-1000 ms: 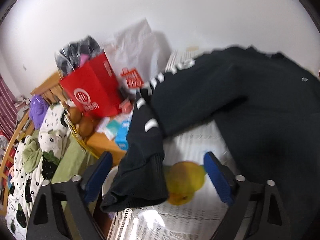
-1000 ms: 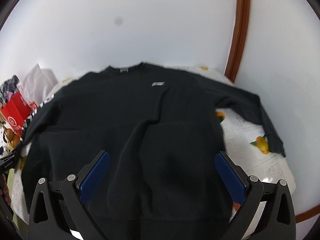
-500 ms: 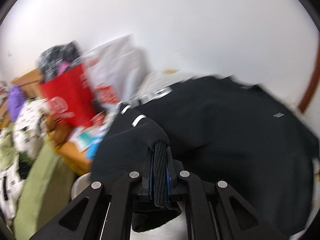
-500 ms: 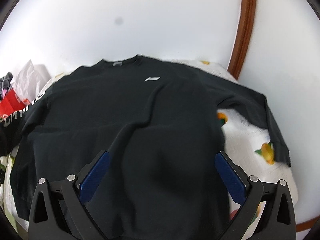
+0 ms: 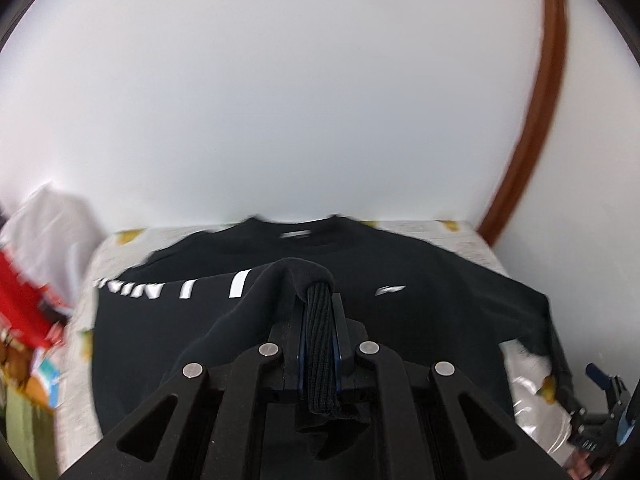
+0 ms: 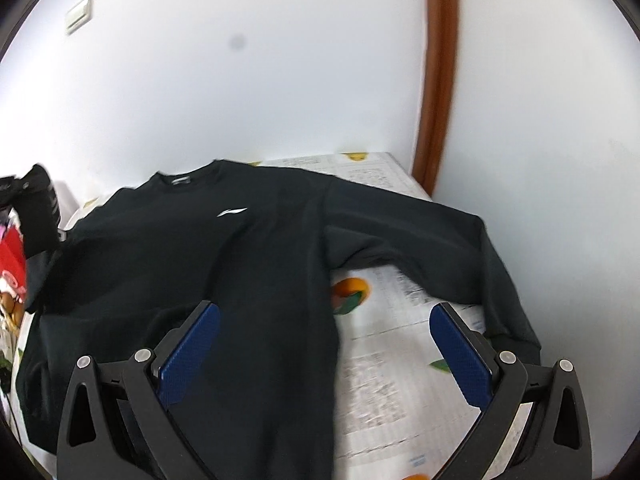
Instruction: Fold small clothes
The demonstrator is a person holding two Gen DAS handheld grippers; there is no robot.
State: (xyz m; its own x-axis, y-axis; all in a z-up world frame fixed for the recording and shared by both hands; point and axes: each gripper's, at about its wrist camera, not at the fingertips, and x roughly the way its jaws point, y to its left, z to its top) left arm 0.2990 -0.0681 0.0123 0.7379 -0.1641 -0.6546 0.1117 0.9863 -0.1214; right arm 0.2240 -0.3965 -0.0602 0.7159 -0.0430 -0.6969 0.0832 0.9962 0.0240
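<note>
Left claw clamped on ribbed sleeve cuff, centre frame; right claw wide open, empty. Could slip free, or drag sweatshirt crooked.

A lived-in home room: fruit-print tablecloth, light switch, wooden door frame, red shopping bag.

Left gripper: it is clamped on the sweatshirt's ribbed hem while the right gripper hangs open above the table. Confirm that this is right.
Not quite. The left gripper is clamped on the ribbed cuff of a sleeve of the black sweatshirt, not on its hem; the left wrist view shows it. The rest holds: the right gripper hangs open above the table.
</note>
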